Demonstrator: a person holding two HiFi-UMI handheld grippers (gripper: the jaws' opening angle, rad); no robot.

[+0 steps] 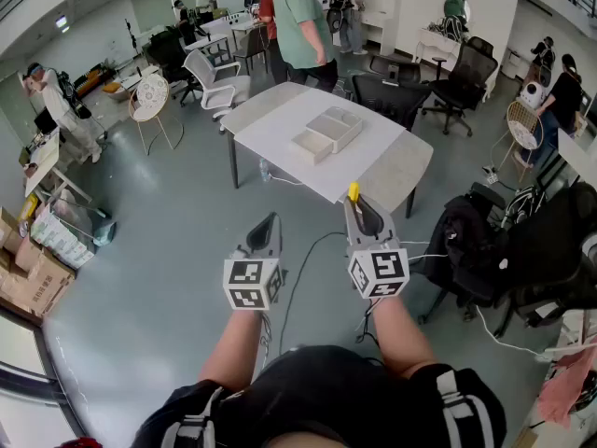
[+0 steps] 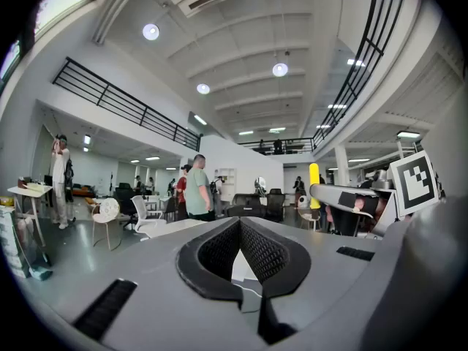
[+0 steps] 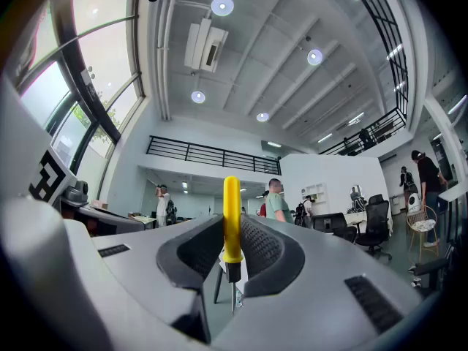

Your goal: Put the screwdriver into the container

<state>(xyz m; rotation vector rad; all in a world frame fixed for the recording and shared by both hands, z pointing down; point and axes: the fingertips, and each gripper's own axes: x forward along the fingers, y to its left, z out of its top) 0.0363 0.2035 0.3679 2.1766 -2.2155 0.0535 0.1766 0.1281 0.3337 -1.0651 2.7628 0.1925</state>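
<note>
A screwdriver with a yellow handle (image 3: 232, 218) stands upright between the jaws of my right gripper (image 3: 232, 229), which is shut on it; its thin metal shaft (image 3: 232, 295) points down. In the head view the handle tip (image 1: 354, 191) sticks out above the right gripper (image 1: 362, 215). My left gripper (image 1: 268, 230) hangs beside it, shut, with nothing between its black ribbed pads (image 2: 219, 251). The white container (image 1: 326, 131), made of shallow open boxes, sits on a white-covered table (image 1: 392, 171) well ahead of both grippers.
A person in a green shirt (image 1: 303, 21) stands at the table's far side. Black office chairs (image 1: 392, 96) flank it, and a chair draped with dark clothes (image 1: 485, 241) is close on my right. A cable (image 1: 298, 278) runs across the grey floor. Cardboard boxes (image 1: 33, 283) sit far left.
</note>
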